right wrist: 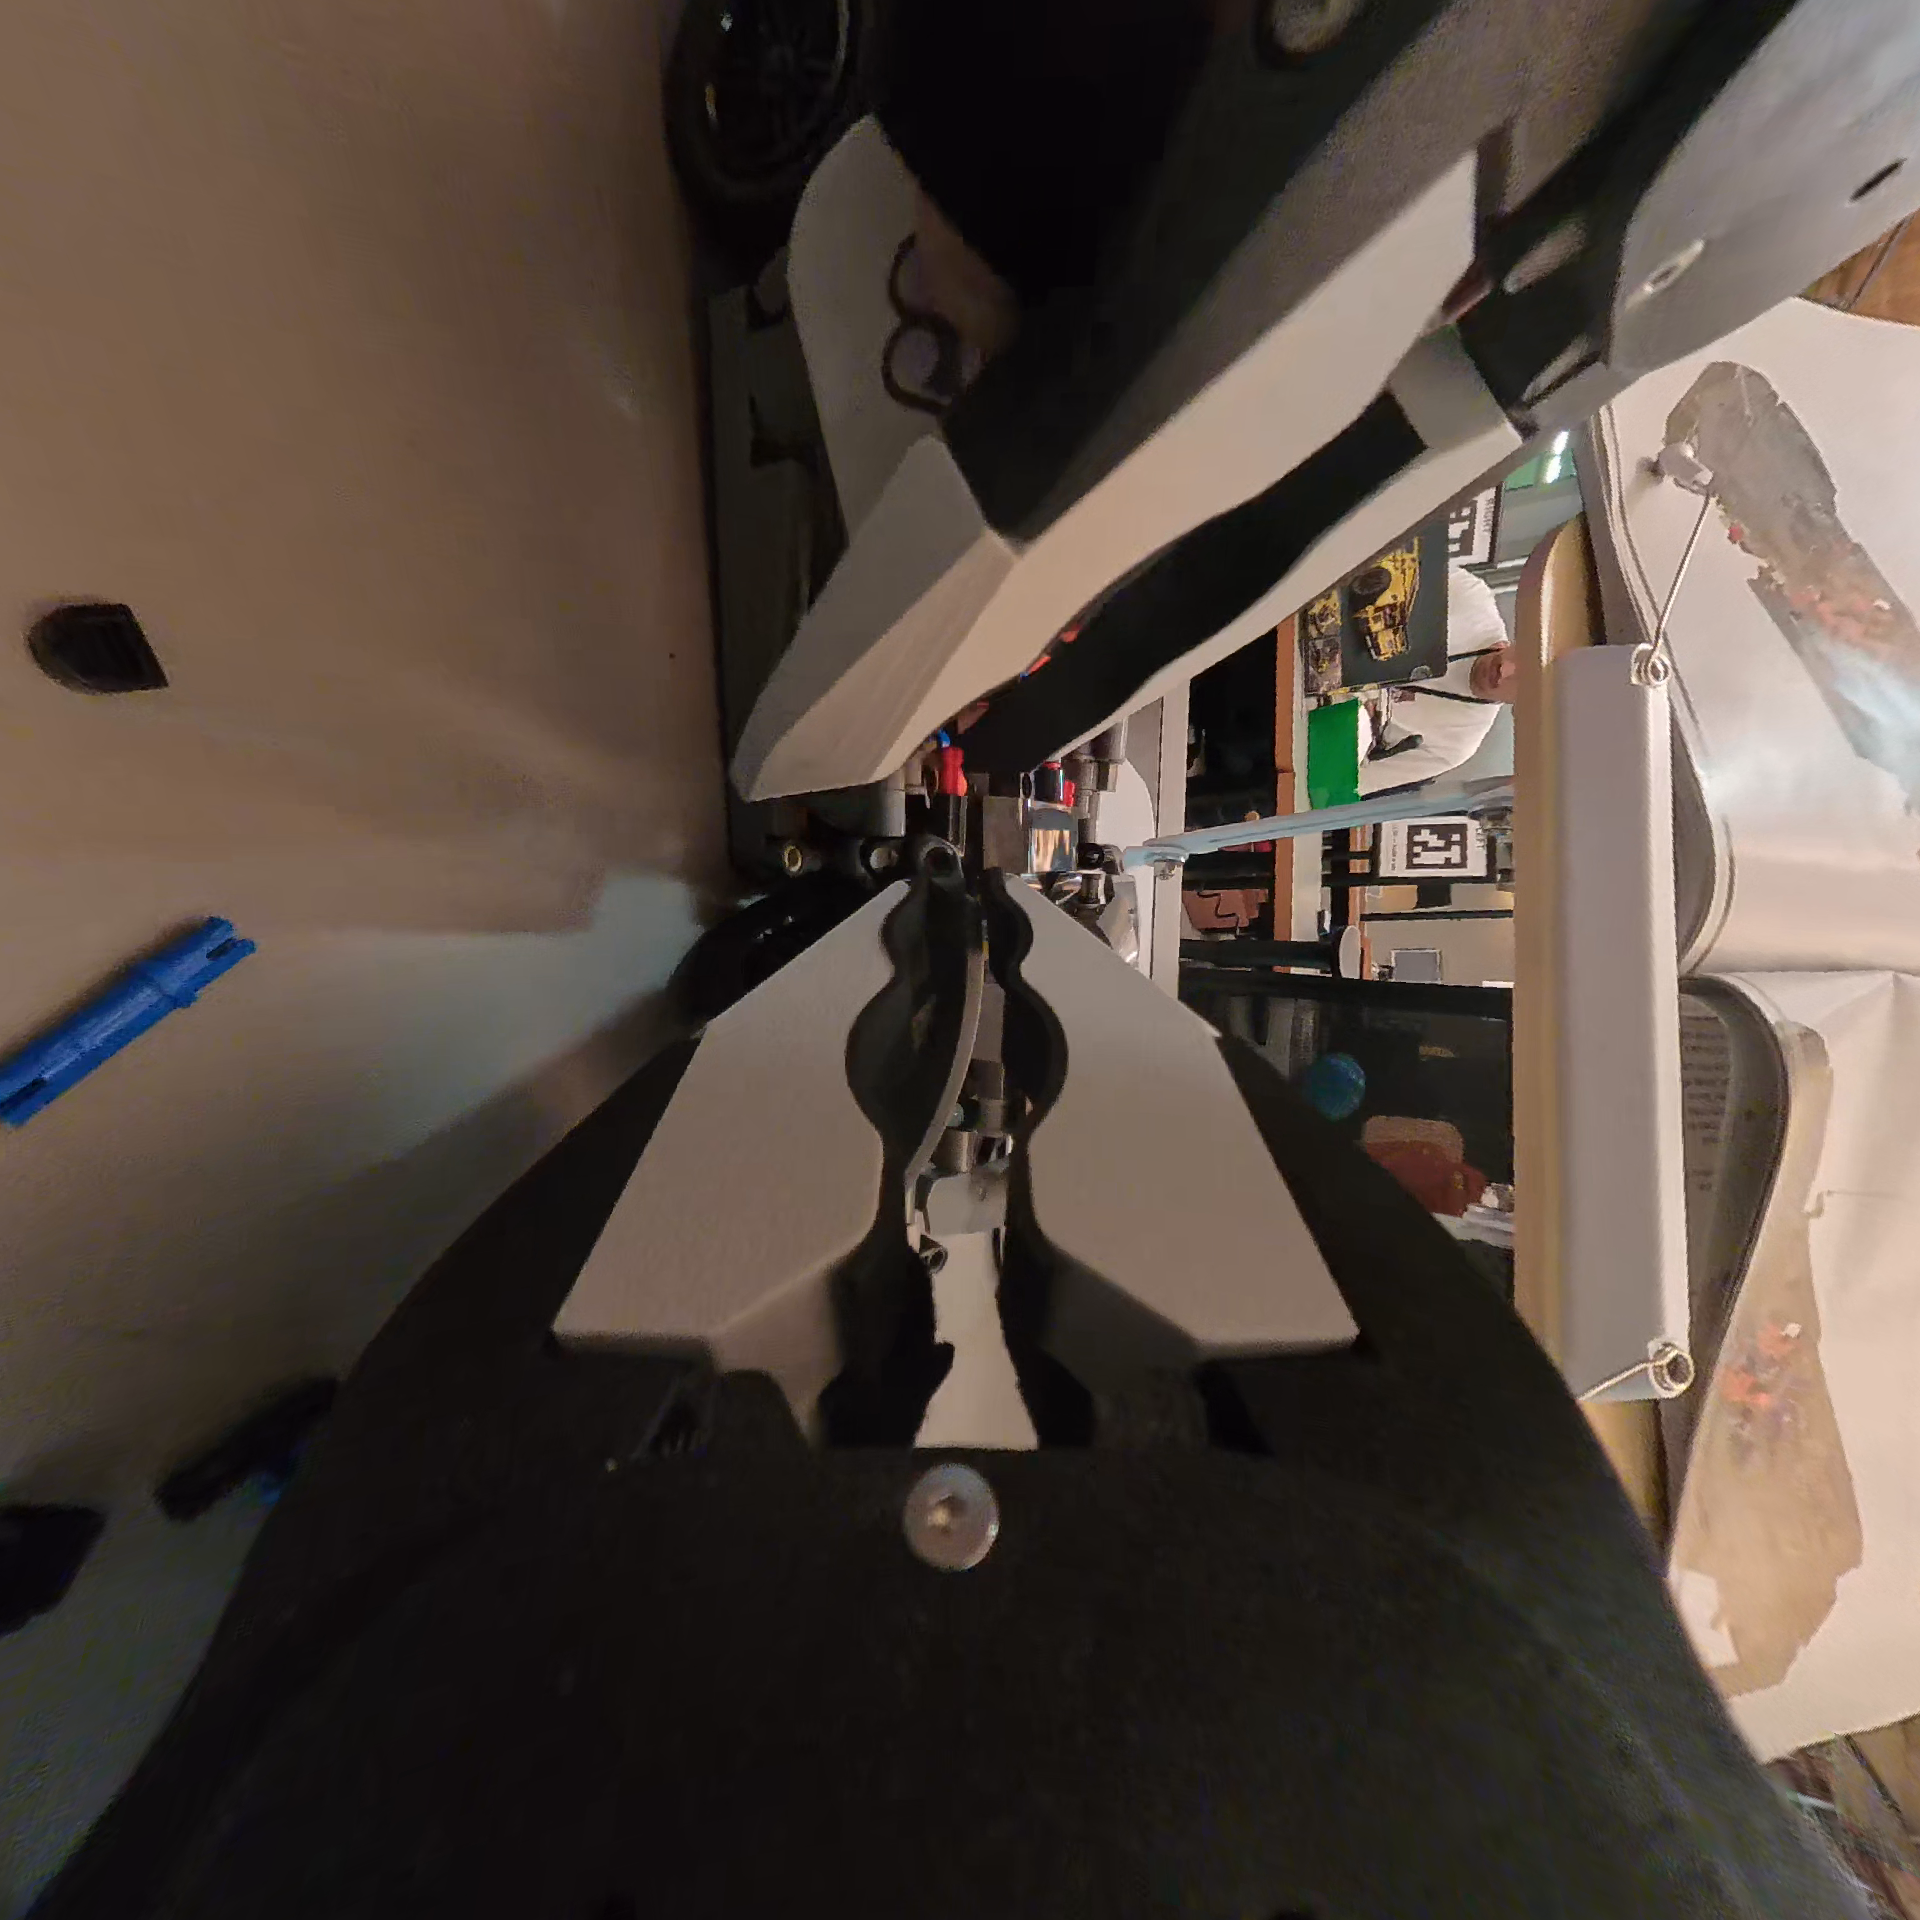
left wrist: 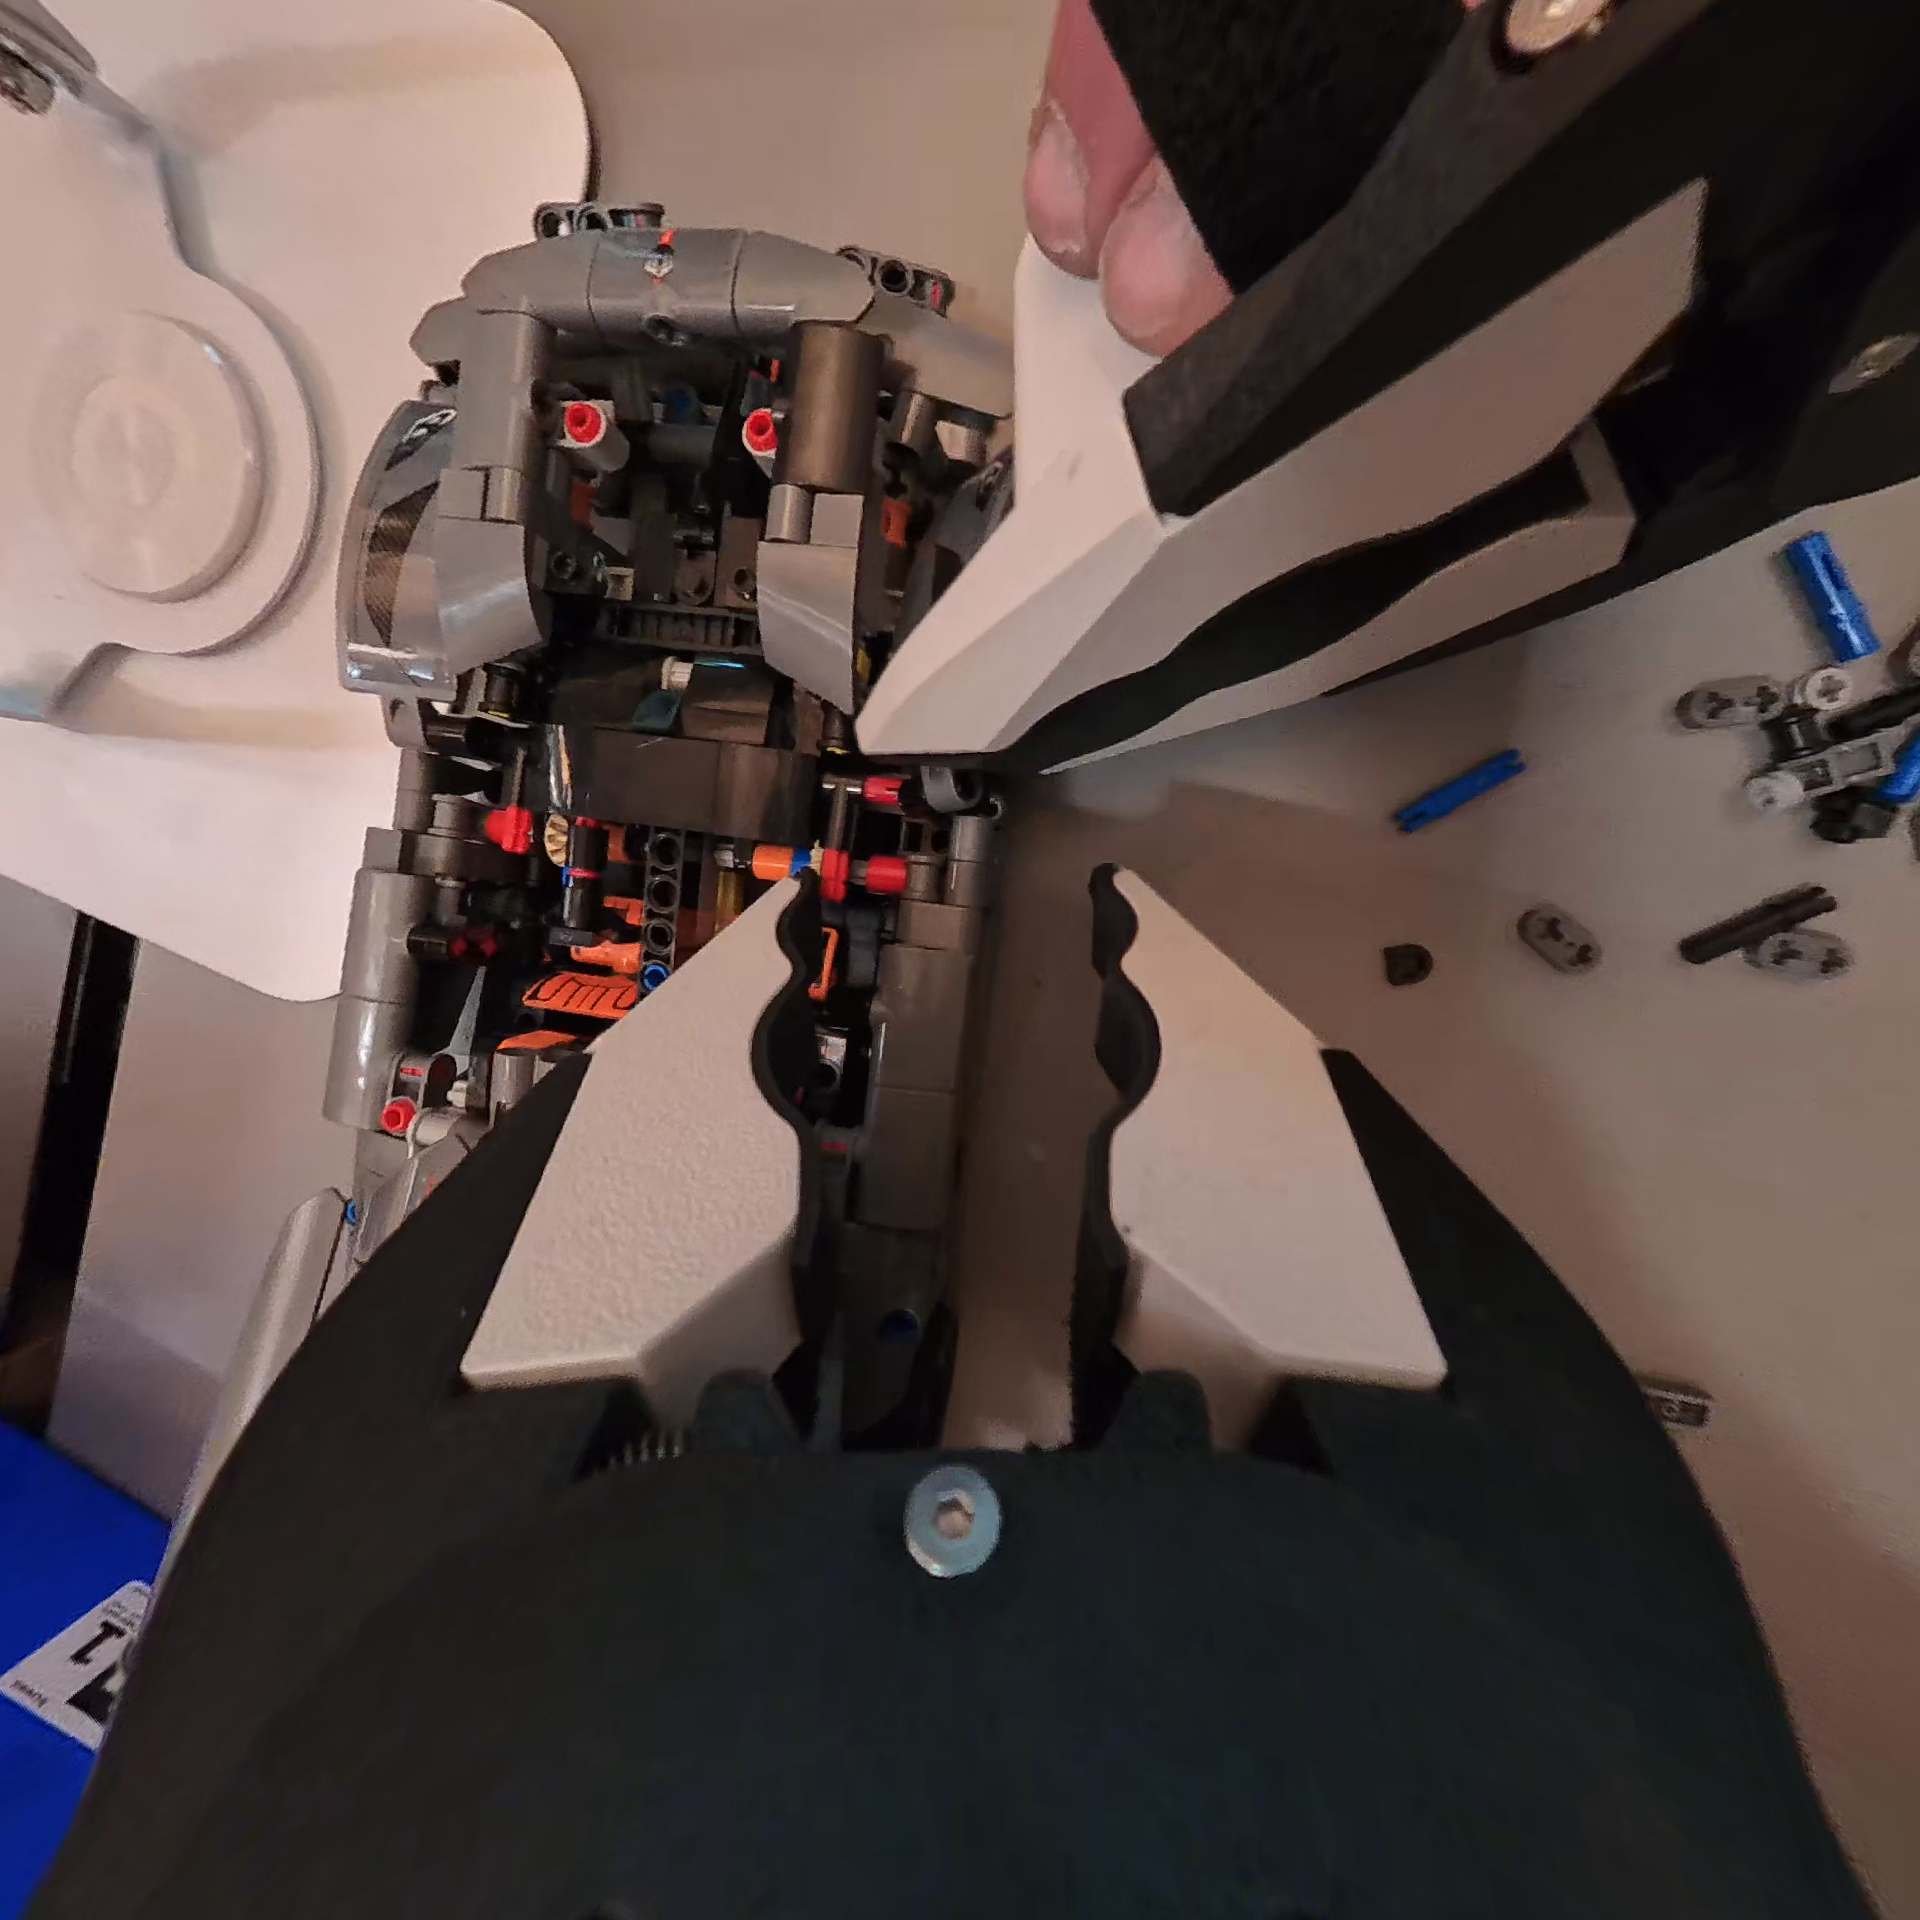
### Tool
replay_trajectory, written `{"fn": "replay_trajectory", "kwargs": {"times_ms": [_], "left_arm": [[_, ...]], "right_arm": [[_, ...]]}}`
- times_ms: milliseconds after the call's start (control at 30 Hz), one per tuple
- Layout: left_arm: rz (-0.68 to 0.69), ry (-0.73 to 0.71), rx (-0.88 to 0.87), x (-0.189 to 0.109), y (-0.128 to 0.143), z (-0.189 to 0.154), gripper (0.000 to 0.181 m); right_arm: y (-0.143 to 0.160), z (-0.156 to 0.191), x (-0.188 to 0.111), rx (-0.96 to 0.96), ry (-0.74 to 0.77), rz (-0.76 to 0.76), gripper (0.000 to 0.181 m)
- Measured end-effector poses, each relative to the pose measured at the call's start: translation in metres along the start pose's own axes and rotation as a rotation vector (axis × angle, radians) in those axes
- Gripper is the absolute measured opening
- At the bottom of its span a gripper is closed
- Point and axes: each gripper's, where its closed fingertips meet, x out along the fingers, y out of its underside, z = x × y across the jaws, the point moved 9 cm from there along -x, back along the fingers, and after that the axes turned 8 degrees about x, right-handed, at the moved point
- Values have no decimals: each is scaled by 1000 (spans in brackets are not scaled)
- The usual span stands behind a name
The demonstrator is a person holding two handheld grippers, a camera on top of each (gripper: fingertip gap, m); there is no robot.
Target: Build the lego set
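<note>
Pale tabletop (left wrist: 1299, 1039) carries your grey car model (left wrist: 665, 644) at centre-left. Your left gripper (left wrist: 951, 904) stands open astride the model's right edge, gripping nothing. Your right gripper (right wrist: 961, 883) is nearly closed on a thin grey curved piece (right wrist: 961, 1049). Loose blue pins (left wrist: 1460, 790) lie far right.

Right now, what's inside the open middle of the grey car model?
Inside the grey car model: black beams, red pins, orange parts. The left gripper and right gripper cover the lower right interior.
</note>
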Motion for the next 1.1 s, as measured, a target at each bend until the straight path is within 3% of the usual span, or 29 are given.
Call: {"fn": "replay_trajectory", "kwargs": {"times_ms": [467, 733, 1100], "left_arm": [[-7, -56, 63, 2, -1, -3, 46], [-18, -71, 53, 3, -1, -1, 41], [-45, -69, 55, 3, -1, 0, 39]], "right_arm": [[-2, -12, -6, 20, 27, 11, 0], [-3, 2, -3, -113, 84, 68, 0], [-4, 9, -1, -125, 115, 70, 7]]}}
